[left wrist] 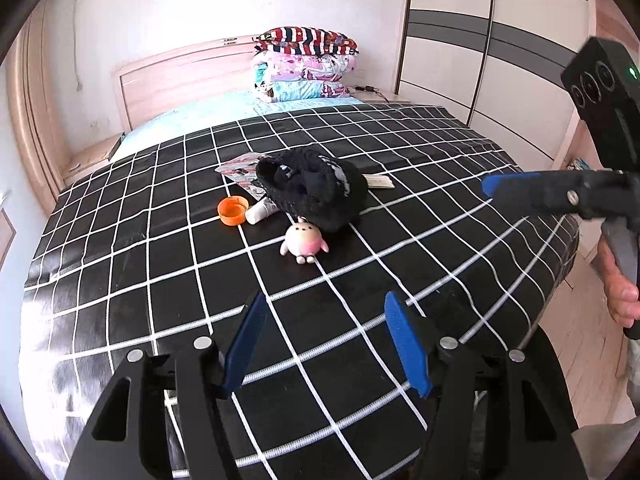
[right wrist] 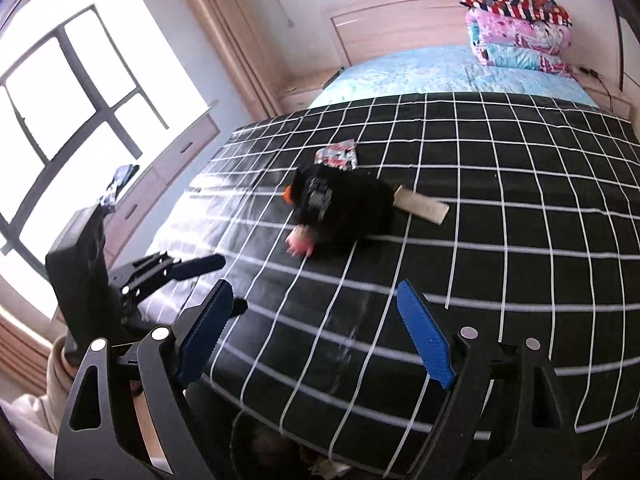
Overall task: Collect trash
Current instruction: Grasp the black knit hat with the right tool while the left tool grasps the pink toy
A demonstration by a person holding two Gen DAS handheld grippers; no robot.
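Both jaws released and empty, one orange cap (left wrist: pixel 232 210), one white tube (left wrist: pixel 262 212), one pink toy (left wrist: pixel 305 242), one black hat (left wrist: pixel 316 188)

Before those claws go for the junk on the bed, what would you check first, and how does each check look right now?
1. Left gripper empty, open: ok.
2. Right gripper empty, open: ok.
3. Orange cap in plain sight, free to grab: ok.
4. White tube free: not ok, one end lies under the black hat.
5. Wrapper free: not ok, partly under the hat.
6. Trash bin in view: not ok, none in either view.
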